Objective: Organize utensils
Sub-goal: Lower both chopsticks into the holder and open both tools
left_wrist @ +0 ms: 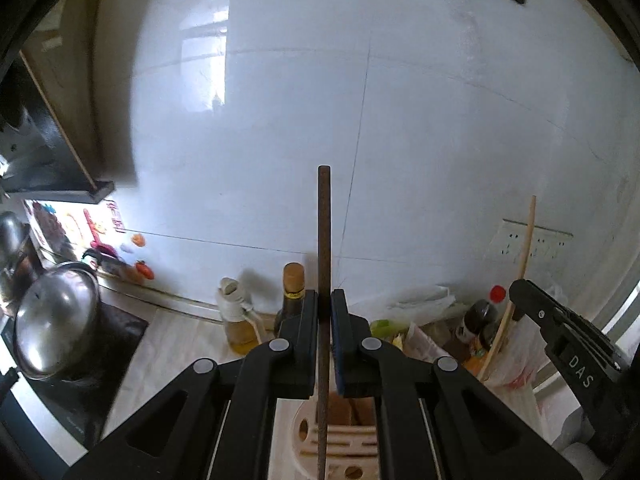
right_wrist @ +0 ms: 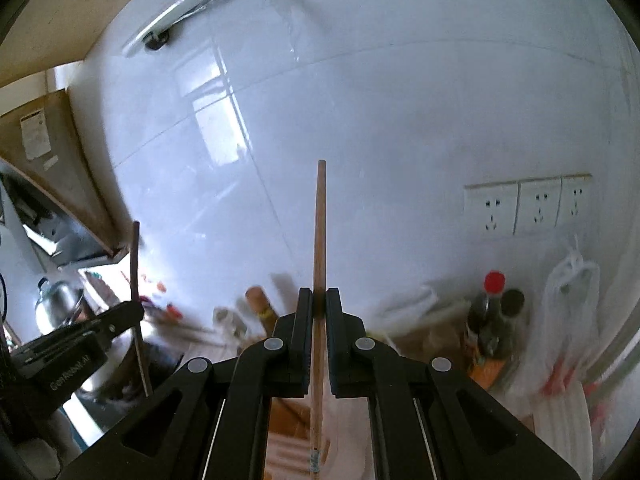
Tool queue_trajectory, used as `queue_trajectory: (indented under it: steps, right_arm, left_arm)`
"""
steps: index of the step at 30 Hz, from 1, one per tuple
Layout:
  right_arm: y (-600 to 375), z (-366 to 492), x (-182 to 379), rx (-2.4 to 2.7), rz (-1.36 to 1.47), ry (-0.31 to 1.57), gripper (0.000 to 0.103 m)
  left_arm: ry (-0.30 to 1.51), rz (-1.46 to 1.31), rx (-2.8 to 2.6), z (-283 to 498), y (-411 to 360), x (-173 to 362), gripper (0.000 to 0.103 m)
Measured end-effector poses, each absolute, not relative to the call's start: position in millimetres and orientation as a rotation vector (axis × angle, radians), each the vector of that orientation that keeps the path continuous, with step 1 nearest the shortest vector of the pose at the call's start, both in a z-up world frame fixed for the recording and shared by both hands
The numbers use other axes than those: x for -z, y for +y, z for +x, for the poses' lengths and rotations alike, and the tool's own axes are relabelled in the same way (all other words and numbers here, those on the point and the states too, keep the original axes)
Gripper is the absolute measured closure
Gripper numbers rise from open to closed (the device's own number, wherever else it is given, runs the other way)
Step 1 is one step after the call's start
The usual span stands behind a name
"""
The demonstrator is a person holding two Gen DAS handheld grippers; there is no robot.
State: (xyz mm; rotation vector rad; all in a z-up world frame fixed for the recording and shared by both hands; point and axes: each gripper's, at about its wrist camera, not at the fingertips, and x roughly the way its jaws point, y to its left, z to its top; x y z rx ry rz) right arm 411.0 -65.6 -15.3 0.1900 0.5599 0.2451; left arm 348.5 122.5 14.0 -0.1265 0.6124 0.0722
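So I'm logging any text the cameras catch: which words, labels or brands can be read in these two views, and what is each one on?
"DAS" on the side of the right gripper, in the left wrist view.
"GenRobot.AI", blurred and only roughly legible, on the side of the left gripper, in the right wrist view.
Red characters on the colourful poster by the stove: too blurred to read.
Paper label on the brown cabinet: too small.
Bottle labels: unreadable.

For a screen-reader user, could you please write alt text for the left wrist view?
The left tongs are shut on a dark chopstick standing upright before a white tiled wall. A wooden utensil holder sits below; bottles and a steel pot line the counter.
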Motion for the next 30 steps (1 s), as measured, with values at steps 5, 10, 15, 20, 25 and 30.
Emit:
queue_trajectory:
  steps: [5, 10, 15, 20, 25, 30]
  right_arm:
    - [-68, 434, 28, -0.229, 0.222, 0.539, 0.097]
    - [-72, 449, 49, -0.227, 0.266, 0.527, 0.097]
    - [-71, 461, 71, -0.251, 0.304, 0.53, 0.097]
    - [-70, 465, 86, -0.272, 0.322, 0.532, 0.097]
    - [-73, 462, 95, -0.302, 0.319, 0.526, 0.097]
    - [-75, 454, 103, -0.345, 0.304, 0.537, 0.097]
  left_arm:
    - [0.633, -0.183, -0.046, 379, 131, 4, 0.099]
    - [0.641, -0.192, -0.021, 399, 127, 25, 0.099]
    - [0.645, -0.205, -0.007, 416, 122, 37, 0.099]
    - [0.632, -0.2, -0.002, 430, 117, 41, 0.099]
    - [0.629, -0.177, 0.008, 439, 110, 52, 0.099]
    - [0.653, -0.171, 0.026, 435, 106, 63, 0.099]
